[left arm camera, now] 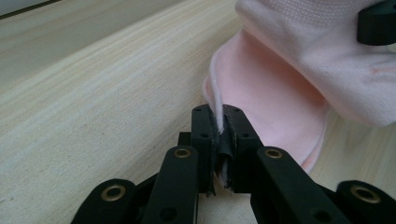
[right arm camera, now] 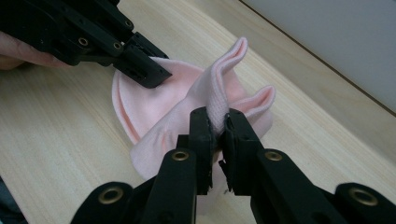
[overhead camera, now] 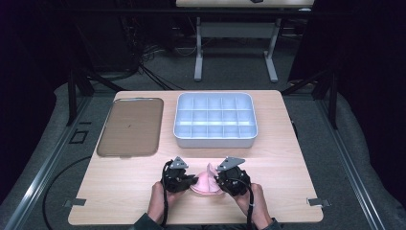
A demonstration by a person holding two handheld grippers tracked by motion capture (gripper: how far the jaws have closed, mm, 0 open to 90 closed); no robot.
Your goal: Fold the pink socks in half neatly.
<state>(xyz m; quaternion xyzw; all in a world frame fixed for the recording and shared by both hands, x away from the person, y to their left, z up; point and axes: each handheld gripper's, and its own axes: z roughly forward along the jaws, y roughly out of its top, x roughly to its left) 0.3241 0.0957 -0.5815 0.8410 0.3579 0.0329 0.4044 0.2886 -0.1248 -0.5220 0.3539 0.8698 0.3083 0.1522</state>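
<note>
**Both tools pinching the pink cloth, looks like mid-fold**

So here's where things stand. The pink cloth (overhead camera: pixel 207 182) sits near the front edge of the table (overhead camera: pixel 119 191), roughly in the middle, right between the person's two hands. It's a soft knit thing, maybe a little hat or a sock, can't say for sure.

The left tool (left arm camera: pixel 218 140) is clamped down on a thin edge of the cloth, you can see the hem squeezed flat between the jaws in the left gripper view. The right tool (right arm camera: pixel 218 128) is closed on a bunched-up ridge of the fabric, which pokes up above the jaws in two little peaks. So both are gripping the same piece, one on each side, and part of it is lifted off the table while the rest lies flat.

My read: this is the fold-or-straighten step, with both grips already made. Next move probably needs the two hands working together, pulling apart gently to flatten it or carrying one side over the other. Pull too hard and the thin edge could slip out of the left tool.

Farther back there's a white compartment tray (overhead camera: pixel 215 120) near the back edge and a brown flat tray (overhead camera: pixel 130 127) toward the left edge, both well apart from the cloth.
</note>
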